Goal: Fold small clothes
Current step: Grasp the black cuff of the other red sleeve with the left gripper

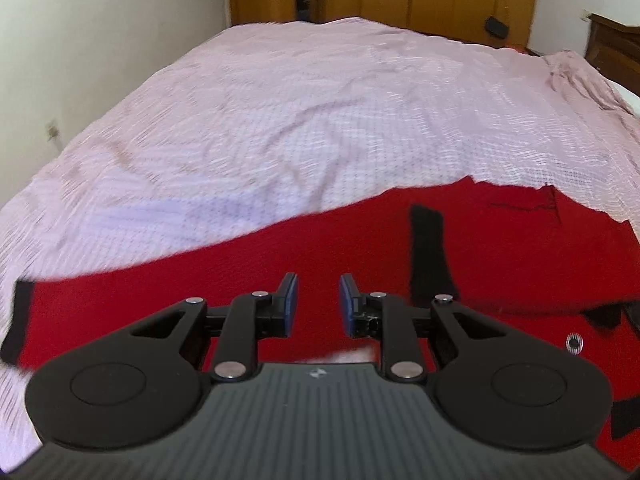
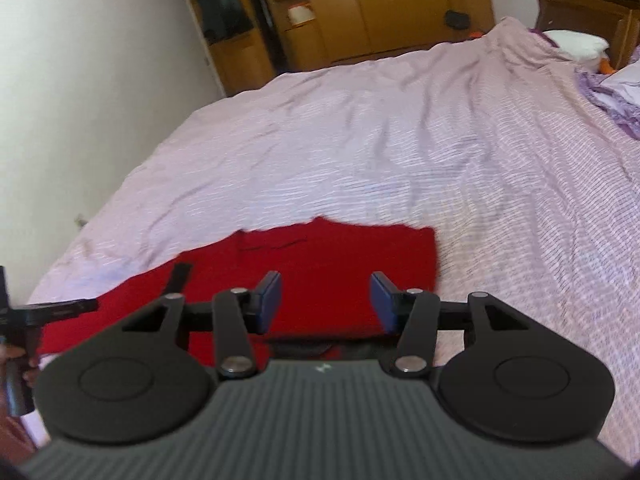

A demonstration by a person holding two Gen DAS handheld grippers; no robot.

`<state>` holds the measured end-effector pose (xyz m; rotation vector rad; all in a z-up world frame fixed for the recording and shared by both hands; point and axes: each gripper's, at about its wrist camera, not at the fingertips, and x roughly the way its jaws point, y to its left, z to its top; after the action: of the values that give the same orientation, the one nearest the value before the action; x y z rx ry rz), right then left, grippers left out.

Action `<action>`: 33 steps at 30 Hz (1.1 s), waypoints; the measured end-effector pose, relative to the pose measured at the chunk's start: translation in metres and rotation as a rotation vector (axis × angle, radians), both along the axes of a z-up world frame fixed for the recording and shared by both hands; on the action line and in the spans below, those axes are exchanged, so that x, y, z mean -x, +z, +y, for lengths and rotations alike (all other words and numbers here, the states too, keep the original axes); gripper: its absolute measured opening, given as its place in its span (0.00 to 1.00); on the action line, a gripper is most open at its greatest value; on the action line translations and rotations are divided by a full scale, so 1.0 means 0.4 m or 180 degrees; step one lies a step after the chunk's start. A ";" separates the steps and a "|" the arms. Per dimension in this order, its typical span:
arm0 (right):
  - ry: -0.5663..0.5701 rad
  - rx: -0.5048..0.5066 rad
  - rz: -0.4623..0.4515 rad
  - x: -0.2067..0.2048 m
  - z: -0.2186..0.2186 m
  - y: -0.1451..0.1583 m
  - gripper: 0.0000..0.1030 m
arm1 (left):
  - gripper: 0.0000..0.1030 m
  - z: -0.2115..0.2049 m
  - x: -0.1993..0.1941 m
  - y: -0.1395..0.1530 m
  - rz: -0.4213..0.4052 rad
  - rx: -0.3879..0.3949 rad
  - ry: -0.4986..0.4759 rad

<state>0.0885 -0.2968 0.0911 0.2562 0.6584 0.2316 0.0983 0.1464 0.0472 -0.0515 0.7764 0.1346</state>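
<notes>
A red garment (image 1: 360, 248) with black trim strips (image 1: 428, 256) lies spread on the pink checked bedsheet (image 1: 300, 112). My left gripper (image 1: 319, 296) hovers over its near part, open and empty. In the right wrist view the same red garment (image 2: 320, 264) lies flat below my right gripper (image 2: 325, 294), which is open wide and empty. The left gripper (image 2: 52, 312) shows at the left edge of that view, over the garment's left end.
The bed fills both views, with a white wall (image 1: 80, 40) on the left. Wooden wardrobes (image 2: 380, 4) stand at the far end. A dark headboard (image 2: 584, 8), a white pillow (image 2: 576, 42) and purple bedding (image 2: 612, 92) are at the right.
</notes>
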 end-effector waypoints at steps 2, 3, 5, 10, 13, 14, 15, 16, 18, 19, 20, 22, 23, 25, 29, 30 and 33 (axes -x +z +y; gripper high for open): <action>0.0076 -0.0047 0.0058 0.035 0.018 0.022 0.51 | 0.37 0.033 0.046 0.008 0.0009 0.0044 0.0081; 0.0110 -0.0065 0.0095 0.048 0.026 0.027 0.51 | 0.42 0.053 0.071 0.010 0.0014 0.0060 0.0135; 0.0168 -0.0077 0.0146 0.078 0.046 0.035 0.51 | 0.47 0.085 0.109 0.008 0.0021 0.0051 0.0226; 0.0204 0.0146 0.0153 0.152 0.103 0.001 0.51 | 0.50 0.160 0.169 -0.030 0.0138 -0.0107 0.0554; 0.0185 0.0242 0.0176 0.186 0.133 -0.048 0.51 | 0.50 0.216 0.194 -0.057 0.0191 0.0081 0.0738; 0.0184 0.0273 0.0163 0.197 0.144 -0.062 0.51 | 0.50 0.233 0.200 -0.066 0.0200 0.0137 0.0811; 0.0182 0.0318 0.0143 0.207 0.155 -0.080 0.51 | 0.50 0.243 0.201 -0.074 0.0216 0.0174 0.0891; 0.0186 0.0354 0.0127 0.214 0.166 -0.096 0.51 | 0.50 0.258 0.205 -0.086 0.0252 0.0235 0.1009; 0.0199 0.0397 0.0160 0.218 0.181 -0.135 0.50 | 0.50 0.283 0.196 -0.110 0.0310 0.0371 0.1201; 0.0190 0.0421 0.0200 0.216 0.188 -0.155 0.50 | 0.50 0.294 0.189 -0.122 0.0316 0.0450 0.1272; 0.0180 0.0449 0.0233 0.210 0.192 -0.174 0.50 | 0.50 0.304 0.186 -0.129 0.0321 0.0510 0.1334; 0.0158 0.0496 0.0307 0.202 0.198 -0.209 0.50 | 0.50 0.315 0.177 -0.138 0.0264 0.0607 0.1410; 0.0134 0.0517 0.0356 0.197 0.199 -0.226 0.50 | 0.50 0.320 0.176 -0.140 0.0216 0.0652 0.1437; 0.0090 0.0517 0.0449 0.189 0.197 -0.254 0.50 | 0.50 0.327 0.166 -0.145 0.0164 0.0710 0.1507; 0.0031 0.0471 0.0555 0.180 0.192 -0.291 0.49 | 0.51 0.338 0.143 -0.155 0.0089 0.0818 0.1632; 0.0034 0.0479 0.0547 0.179 0.191 -0.297 0.49 | 0.53 0.340 0.138 -0.159 0.0088 0.0849 0.1653; 0.0047 0.0527 0.0518 0.175 0.195 -0.306 0.49 | 0.56 0.346 0.118 -0.169 0.0073 0.0902 0.1723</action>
<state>0.0185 -0.2189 -0.0312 0.1116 0.8364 0.1704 0.0512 0.2850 -0.0204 -0.5313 0.7856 0.5382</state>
